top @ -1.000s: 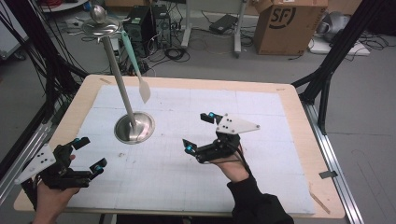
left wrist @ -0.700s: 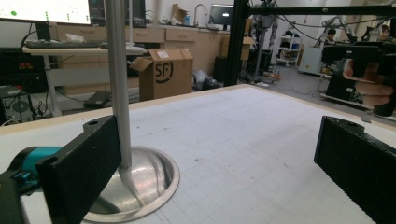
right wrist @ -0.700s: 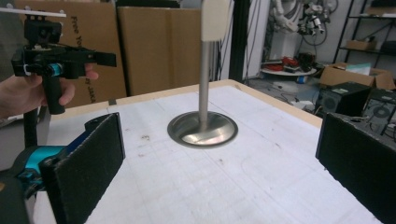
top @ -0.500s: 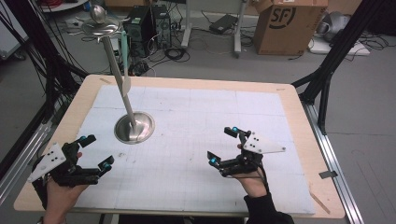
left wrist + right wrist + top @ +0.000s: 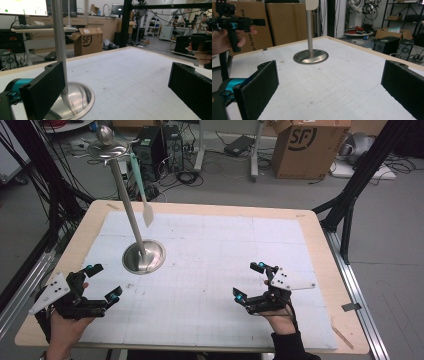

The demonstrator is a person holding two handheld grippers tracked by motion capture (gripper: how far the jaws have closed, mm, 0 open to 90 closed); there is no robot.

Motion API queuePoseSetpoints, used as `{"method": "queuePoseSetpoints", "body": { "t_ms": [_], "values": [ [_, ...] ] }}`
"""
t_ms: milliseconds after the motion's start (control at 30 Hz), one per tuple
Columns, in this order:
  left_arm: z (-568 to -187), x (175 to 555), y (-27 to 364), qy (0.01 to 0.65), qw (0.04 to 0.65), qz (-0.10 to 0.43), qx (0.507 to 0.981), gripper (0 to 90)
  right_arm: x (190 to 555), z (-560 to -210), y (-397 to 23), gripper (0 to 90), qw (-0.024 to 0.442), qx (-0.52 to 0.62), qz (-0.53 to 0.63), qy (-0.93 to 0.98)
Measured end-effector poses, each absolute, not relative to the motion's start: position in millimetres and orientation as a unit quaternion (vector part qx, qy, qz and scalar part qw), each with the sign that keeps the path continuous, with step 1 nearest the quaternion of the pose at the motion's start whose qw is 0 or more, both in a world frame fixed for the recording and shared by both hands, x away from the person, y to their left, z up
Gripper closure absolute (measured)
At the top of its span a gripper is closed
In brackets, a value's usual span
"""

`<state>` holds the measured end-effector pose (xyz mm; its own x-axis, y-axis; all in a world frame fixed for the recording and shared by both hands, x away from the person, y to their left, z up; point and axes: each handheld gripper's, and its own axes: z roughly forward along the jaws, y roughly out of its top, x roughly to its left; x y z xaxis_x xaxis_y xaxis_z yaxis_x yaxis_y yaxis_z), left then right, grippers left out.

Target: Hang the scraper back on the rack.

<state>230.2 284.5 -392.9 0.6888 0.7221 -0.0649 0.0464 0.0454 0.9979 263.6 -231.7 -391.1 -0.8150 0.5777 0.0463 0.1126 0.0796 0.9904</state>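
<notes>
A metal stand (image 5: 144,257) with a round base and a tall pole stands on the left half of the white gridded mat (image 5: 225,245). From its top disc (image 5: 107,147) hangs a utensil with a teal handle and a white blade (image 5: 148,215). My left gripper (image 5: 104,281) is open near the front left corner, with nothing between its jaws. It faces the stand's base (image 5: 75,100), which is close ahead in the left gripper view. My right gripper (image 5: 249,281) is open and empty at the front right. The stand (image 5: 311,57) is farther off in the right gripper view.
A bare wooden rim (image 5: 320,250) runs round the mat. Black frame posts (image 5: 350,195) stand at the table's right and left. On the floor beyond lie a cardboard box (image 5: 305,145), a computer case (image 5: 150,145) and cables. The other hand's gripper (image 5: 232,22) shows at the upper left of the right gripper view.
My right gripper has drawn back toward the front edge and to the right, still open. The left gripper has barely shifted. The hanging utensil has swung on the stand.
</notes>
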Motion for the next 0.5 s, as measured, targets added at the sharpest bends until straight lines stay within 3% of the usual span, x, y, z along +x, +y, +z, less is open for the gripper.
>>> {"method": "queuePoseSetpoints", "body": {
  "t_ms": [500],
  "values": [
    [-397.5, 232.5, 292.7, 0.310, 0.657, 0.251, 0.640, 1.7, 258.1, -403.1, -274.4, 0.3, 0.167, 0.255, 0.636, 0.709]
  ]
}}
